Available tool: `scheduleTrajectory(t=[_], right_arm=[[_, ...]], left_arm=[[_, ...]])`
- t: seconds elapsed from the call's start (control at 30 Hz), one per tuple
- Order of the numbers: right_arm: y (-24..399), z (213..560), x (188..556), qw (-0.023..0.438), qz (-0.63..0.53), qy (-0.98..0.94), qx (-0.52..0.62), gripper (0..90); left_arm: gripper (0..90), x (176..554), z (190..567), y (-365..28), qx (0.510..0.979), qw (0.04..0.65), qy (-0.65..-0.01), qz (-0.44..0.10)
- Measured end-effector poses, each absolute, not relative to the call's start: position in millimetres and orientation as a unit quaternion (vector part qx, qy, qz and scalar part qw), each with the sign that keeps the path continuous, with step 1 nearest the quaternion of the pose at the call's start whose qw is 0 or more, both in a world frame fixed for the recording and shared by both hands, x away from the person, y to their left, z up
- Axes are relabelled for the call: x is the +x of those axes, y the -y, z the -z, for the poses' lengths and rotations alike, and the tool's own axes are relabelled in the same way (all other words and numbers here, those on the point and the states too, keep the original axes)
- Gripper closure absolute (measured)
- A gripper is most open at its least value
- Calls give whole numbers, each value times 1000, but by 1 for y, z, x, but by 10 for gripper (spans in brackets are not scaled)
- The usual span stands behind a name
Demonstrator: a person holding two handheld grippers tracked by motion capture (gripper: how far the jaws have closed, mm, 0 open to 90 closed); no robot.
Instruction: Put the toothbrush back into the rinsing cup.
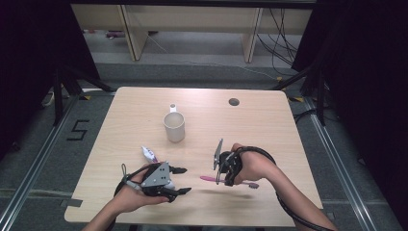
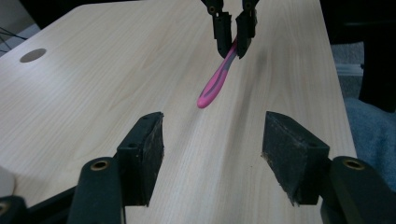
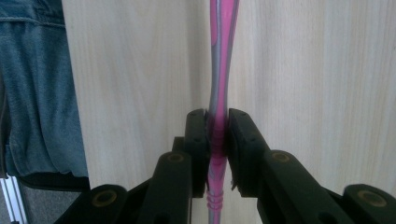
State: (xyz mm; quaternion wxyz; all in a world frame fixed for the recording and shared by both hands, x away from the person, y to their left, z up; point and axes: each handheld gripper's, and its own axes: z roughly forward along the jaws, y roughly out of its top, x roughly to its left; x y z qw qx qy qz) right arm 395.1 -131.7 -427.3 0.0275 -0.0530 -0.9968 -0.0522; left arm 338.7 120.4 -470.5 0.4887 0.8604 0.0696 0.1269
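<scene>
A pink and grey toothbrush [image 1: 208, 178] is held level just above the table, handle end toward the left. My right gripper [image 1: 222, 174] is shut on its middle; in the right gripper view the pads clamp the toothbrush [image 3: 223, 56] on both sides of my right gripper [image 3: 217, 126]. My left gripper [image 1: 184, 180] is at the front left, pointing right, and stands open. In the left gripper view my left gripper [image 2: 212, 154] has bare table between its jaws. The toothbrush [image 2: 212, 86] hangs farther off in the right gripper [image 2: 233, 39].
A white mug [image 1: 174, 126] stands upright near the middle of the wooden table [image 1: 144, 106]. A small white and purple tube [image 1: 149, 154] lies just behind my left hand. A round cable hole [image 1: 234, 101] is at the back. A person's jeans-clad leg [image 3: 42, 93] borders the table's edge.
</scene>
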Motion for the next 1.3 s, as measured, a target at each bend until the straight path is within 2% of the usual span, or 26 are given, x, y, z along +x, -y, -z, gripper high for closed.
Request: scheduleTrajectory(t=[0.13, 0.5, 0.57, 0.7, 0.77, 1.17, 1.27, 1.3], right_arm=[[127, 426, 394, 22, 65, 997, -25, 790], [118, 423, 391, 22, 54, 998, -20, 790], [117, 422, 389, 22, 52, 998, -36, 790], [116, 424, 394, 13, 65, 998, 2, 789], [115, 424, 394, 12, 67, 998, 8, 790], [109, 421, 391, 20, 57, 998, -5, 790], [108, 423, 395, 15, 70, 997, 26, 790], [106, 421, 389, 26, 62, 998, -16, 790]], left_arm=[[390, 342, 472, -108, 863, 488, -58, -118], [511, 355, 484, -80, 866, 485, -25, -119], [539, 357, 486, -78, 868, 482, -15, -120], [585, 357, 487, -74, 866, 485, -7, -117], [634, 358, 488, -73, 869, 482, -2, -115], [724, 361, 490, -68, 869, 481, 13, -112], [758, 360, 491, -68, 869, 482, 15, -108], [767, 360, 492, -68, 869, 482, 15, -110]])
